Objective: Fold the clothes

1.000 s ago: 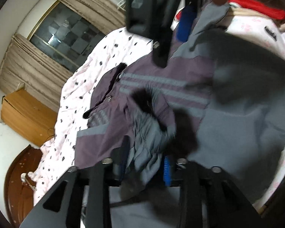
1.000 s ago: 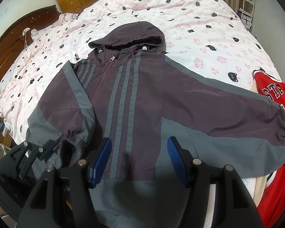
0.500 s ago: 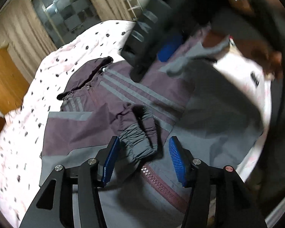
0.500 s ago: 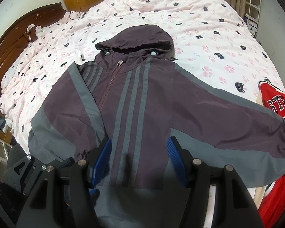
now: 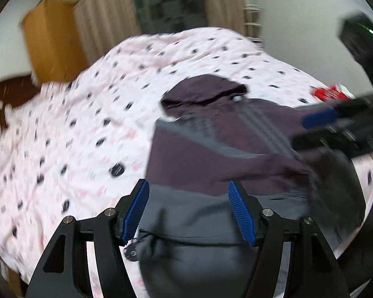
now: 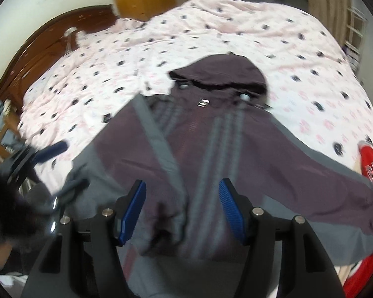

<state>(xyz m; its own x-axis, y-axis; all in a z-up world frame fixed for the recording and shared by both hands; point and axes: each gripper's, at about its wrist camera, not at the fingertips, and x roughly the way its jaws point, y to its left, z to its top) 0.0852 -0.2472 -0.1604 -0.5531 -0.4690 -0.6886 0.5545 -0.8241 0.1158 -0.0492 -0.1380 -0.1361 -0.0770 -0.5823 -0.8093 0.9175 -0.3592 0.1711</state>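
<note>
A dark purple and grey hooded jacket [image 6: 206, 149] lies front up on the bed, hood towards the far side; it also shows in the left wrist view [image 5: 211, 154]. Its left sleeve is folded across the chest, and its right sleeve [image 6: 335, 193] stretches out to the right. My left gripper [image 5: 190, 211] is open and empty above the jacket's lower left part. My right gripper [image 6: 182, 211] is open and empty above the jacket's lower front. Each gripper shows blurred at the edge of the other's view.
The bed has a pink sheet with dark prints [image 6: 112, 57]. A red jersey [image 6: 370, 173] lies at the bed's right edge. A dark wooden headboard [image 6: 37, 49] is at the left, and a wooden cabinet [image 5: 49, 39] and curtains stand beyond the bed.
My left gripper let go of the left sleeve cuff, leaving it folded on the chest, and swung left and back. My right gripper moved a little closer over the jacket.
</note>
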